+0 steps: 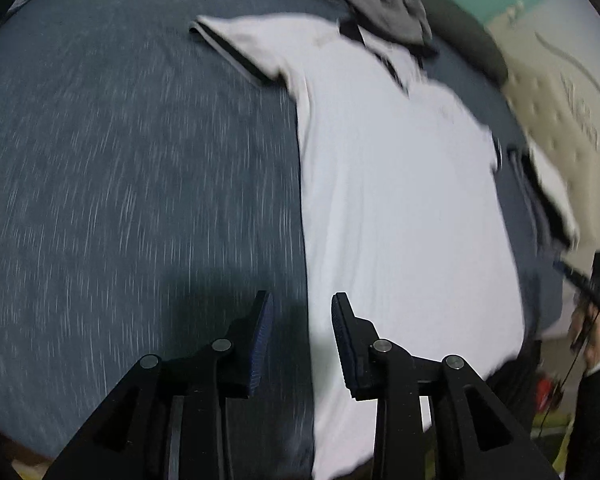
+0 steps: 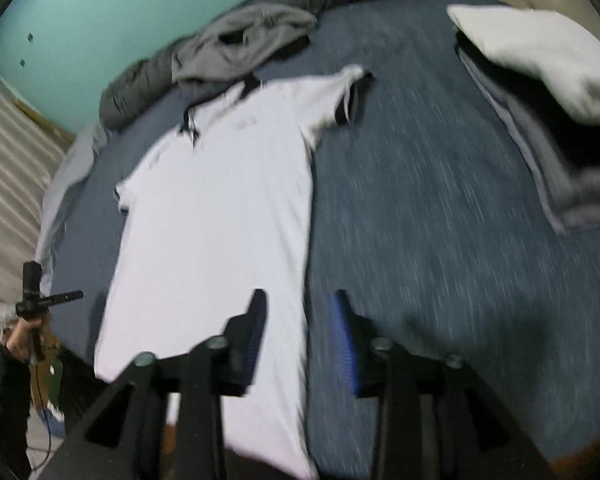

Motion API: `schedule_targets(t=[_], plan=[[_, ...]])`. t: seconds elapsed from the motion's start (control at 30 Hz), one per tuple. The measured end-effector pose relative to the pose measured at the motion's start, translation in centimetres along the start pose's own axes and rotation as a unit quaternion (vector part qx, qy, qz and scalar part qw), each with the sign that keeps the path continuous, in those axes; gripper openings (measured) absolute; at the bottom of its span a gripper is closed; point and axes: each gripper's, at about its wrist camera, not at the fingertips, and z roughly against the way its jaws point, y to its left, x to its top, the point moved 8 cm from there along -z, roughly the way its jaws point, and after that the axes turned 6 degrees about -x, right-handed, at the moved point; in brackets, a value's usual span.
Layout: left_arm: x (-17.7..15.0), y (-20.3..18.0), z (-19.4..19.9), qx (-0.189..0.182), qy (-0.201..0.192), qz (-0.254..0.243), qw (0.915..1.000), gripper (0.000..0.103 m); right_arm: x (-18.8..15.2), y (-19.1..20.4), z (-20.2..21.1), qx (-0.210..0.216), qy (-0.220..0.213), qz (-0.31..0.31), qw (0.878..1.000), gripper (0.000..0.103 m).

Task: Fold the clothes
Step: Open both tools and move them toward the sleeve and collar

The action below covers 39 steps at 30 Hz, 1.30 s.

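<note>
Both the left tongs and the right tongs hang partly open with nothing between their pads, above the near edge of the bed. Below them a white polo shirt lies spread flat, front up (dark collar and sleeve trim, both short sleeves out), its hem at the near edge. A crumpled grey garment touches its collar at the far edge.

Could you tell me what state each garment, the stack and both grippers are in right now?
white polo shirt: spread flat, unfolded, front up.
grey garment: crumpled beyond the collar.
folded stack: piled at the bed's edge.
left gripper: open, holding nothing.
right gripper: open, holding nothing.
</note>
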Motion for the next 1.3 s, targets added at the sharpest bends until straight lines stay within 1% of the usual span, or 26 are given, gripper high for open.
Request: schedule_targets(t=[0.07, 0.13, 0.17, 0.2, 0.3, 0.4, 0.53, 0.63, 0.8, 0.93, 1.0, 1.1, 1.2, 1.27, 1.3], plan=[[3.1, 1.4, -0.7, -0.008, -0.023, 0.015, 0.9996, 0.034, 0.9, 1.4, -0.7, 0.006, -0.012, -0.005, 1.0, 0.044], [5.2, 3.1, -1.5, -0.012, -0.044, 0.03, 0.9985, 0.036, 2.6, 1.5, -1.9, 0.013, -0.021, -0.02, 0.999, 0.045], [6.1, 4.0, -1.9, -0.013, -0.054, 0.038, 0.9977, 0.039, 3.2, 1.1, -2.3, 0.015, -0.024, -0.028, 0.999, 0.045], [6.5, 4.6, -0.9, -0.016, -0.064, 0.045, 0.9968, 0.04, 3.7, 0.3, -2.7, 0.016, -0.027, -0.037, 0.999, 0.046], [11.2, 7.0, -2.7, -0.025, -0.092, 0.068, 0.993, 0.041, 5.5, -0.5, -5.1, 0.017, -0.032, -0.059, 0.998, 0.047], [13.0, 7.7, -3.1, -0.037, -0.121, 0.091, 0.9878, 0.041, 7.2, -1.0, -7.2, 0.021, -0.042, -0.085, 0.995, 0.047], [15.4, 8.6, -5.0, -0.042, -0.159, 0.112, 0.98, 0.041, 9.1, -2.3, -8.8, 0.025, -0.06, -0.118, 0.991, 0.047], [16.3, 8.6, -6.7, -0.044, -0.176, 0.113, 0.9768, 0.041, 10.7, -3.1, -10.2, 0.02, -0.073, -0.131, 0.989, 0.047], [16.5, 8.0, -8.3, -0.04, -0.197, 0.109, 0.9735, 0.041, 13.5, -4.9, -11.8, 0.017, -0.091, -0.16, 0.983, 0.047], [15.9, 6.3, -9.2, -0.034, -0.204, 0.084, 0.9747, 0.041, 15.7, -6.0, -13.0, 0.001, -0.097, -0.166, 0.981, 0.048], [15.8, 5.5, -9.6, -0.027, -0.204, 0.072, 0.9759, 0.041, 17.1, -6.3, -13.6, -0.007, -0.102, -0.164, 0.981, 0.052], [15.9, 4.8, -9.8, -0.03, -0.205, 0.064, 0.9763, 0.041, 18.9, -6.6, -14.3, -0.019, -0.112, -0.154, 0.982, 0.052], [16.0, 4.3, -9.8, -0.033, -0.205, 0.057, 0.9765, 0.041, 20.2, -7.4, -14.8, -0.024, -0.123, -0.163, 0.979, 0.052], [16.1, 4.3, -9.9, -0.029, -0.204, 0.051, 0.9771, 0.041, 20.8, -8.0, -15.2, -0.037, -0.13, -0.165, 0.977, 0.052], [16.1, 4.2, -10.0, -0.027, -0.204, 0.049, 0.9775, 0.041, 21.0, -8.2, -15.4, -0.042, -0.133, -0.164, 0.977, 0.05]])
